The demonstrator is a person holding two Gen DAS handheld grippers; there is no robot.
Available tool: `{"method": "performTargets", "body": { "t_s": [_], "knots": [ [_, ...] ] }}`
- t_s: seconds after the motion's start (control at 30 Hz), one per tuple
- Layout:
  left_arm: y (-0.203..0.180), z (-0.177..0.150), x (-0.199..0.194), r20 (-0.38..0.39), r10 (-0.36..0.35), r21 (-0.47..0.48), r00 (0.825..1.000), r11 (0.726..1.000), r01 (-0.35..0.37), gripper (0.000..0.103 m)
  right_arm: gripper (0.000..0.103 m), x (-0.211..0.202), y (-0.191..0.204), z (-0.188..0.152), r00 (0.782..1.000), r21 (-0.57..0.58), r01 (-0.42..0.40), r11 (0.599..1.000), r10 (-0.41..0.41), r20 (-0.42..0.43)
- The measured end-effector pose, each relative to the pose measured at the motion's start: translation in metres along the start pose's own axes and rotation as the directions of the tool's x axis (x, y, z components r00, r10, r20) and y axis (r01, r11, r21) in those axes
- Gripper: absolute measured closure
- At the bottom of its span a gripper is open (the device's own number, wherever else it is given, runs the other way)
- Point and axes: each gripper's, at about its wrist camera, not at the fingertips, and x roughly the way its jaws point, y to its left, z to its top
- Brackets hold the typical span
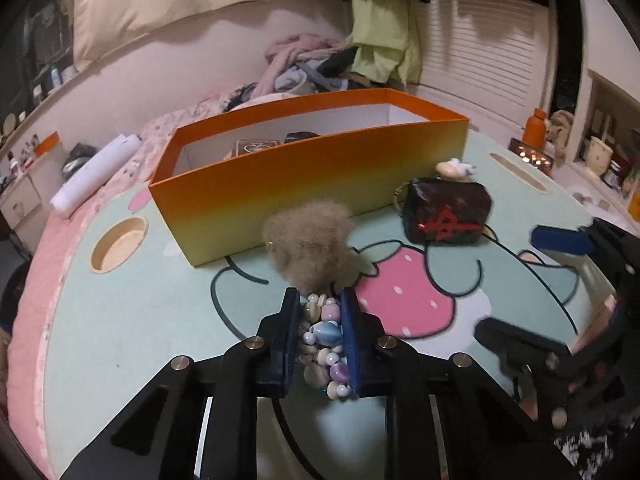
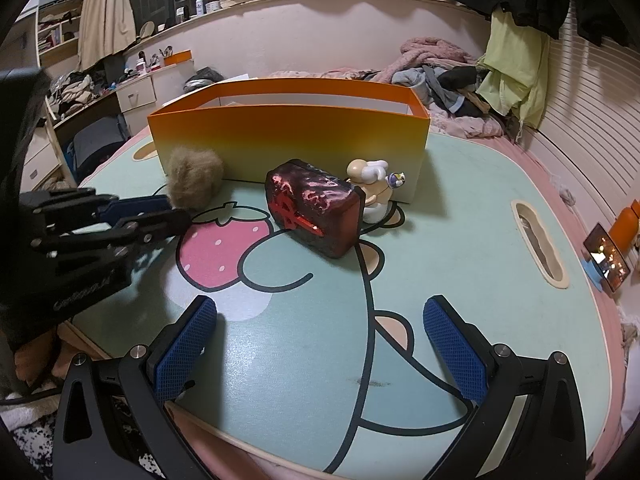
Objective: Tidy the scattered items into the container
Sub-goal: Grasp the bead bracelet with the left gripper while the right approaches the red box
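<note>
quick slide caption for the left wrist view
Left tool shut on a beaded charm with a fluffy pompom, in front of the orange box.

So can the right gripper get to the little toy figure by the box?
Probably yes. The right gripper is open and empty, but the dark red pouch sits partly in front of the toy figure, so it should come around that.
</note>
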Motion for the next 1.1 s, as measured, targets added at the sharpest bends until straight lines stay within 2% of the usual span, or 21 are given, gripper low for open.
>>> {"method": "performTargets", "body": {
  "t_s": [0.13, 0.27, 0.47, 0.57, 0.67, 0.83, 1.03, 1.1],
  "knots": [
    [0.005, -0.012, -0.023, 0.060, -0.025, -0.020, 0.998, 0.999, 0.027, 0.084, 0.000, 0.000, 0.000, 0.000, 1.000, 0.000, 0.001, 1.000, -0.001, 0.000],
    [0.023, -0.023, -0.044, 0.117, -0.044, -0.103, 0.992, 0.993, 0.056, 0.084, 0.000, 0.000, -0.001, 0.000, 1.000, 0.001, 0.003, 1.000, -0.003, 0.001],
    [0.037, -0.036, -0.046, 0.129, -0.038, -0.165, 0.991, 0.984, 0.059, 0.084, 0.000, -0.003, -0.005, 0.004, 1.000, 0.025, -0.021, 0.999, 0.021, 0.007],
    [0.040, -0.038, -0.044, 0.124, -0.047, -0.174, 0.991, 0.982, 0.068, 0.084, 0.000, -0.008, -0.004, 0.015, 0.998, 0.028, 0.024, 0.999, -0.026, 0.056],
    [0.040, -0.040, -0.044, 0.124, -0.047, -0.167, 0.991, 0.984, 0.067, 0.084, 0.000, -0.010, -0.008, 0.027, 0.997, 0.051, 0.014, 0.999, -0.019, 0.080],
    [0.042, -0.041, -0.041, 0.111, -0.049, -0.171, 0.993, 0.983, 0.068, 0.084, 0.000, 0.007, -0.014, 0.048, 0.997, 0.061, 0.064, 0.996, -0.067, 0.044],
    [0.043, -0.041, -0.041, 0.109, -0.051, -0.172, 0.993, 0.983, 0.069, 0.084, 0.000, 0.002, 0.003, 0.039, 0.998, 0.013, -0.059, 0.998, 0.058, 0.031],
    [0.043, -0.041, -0.041, 0.107, -0.052, -0.170, 0.993, 0.983, 0.070, 0.084, 0.000, -0.002, 0.011, 0.035, 0.997, -0.018, -0.059, 0.998, 0.060, 0.044]
  ]
}}
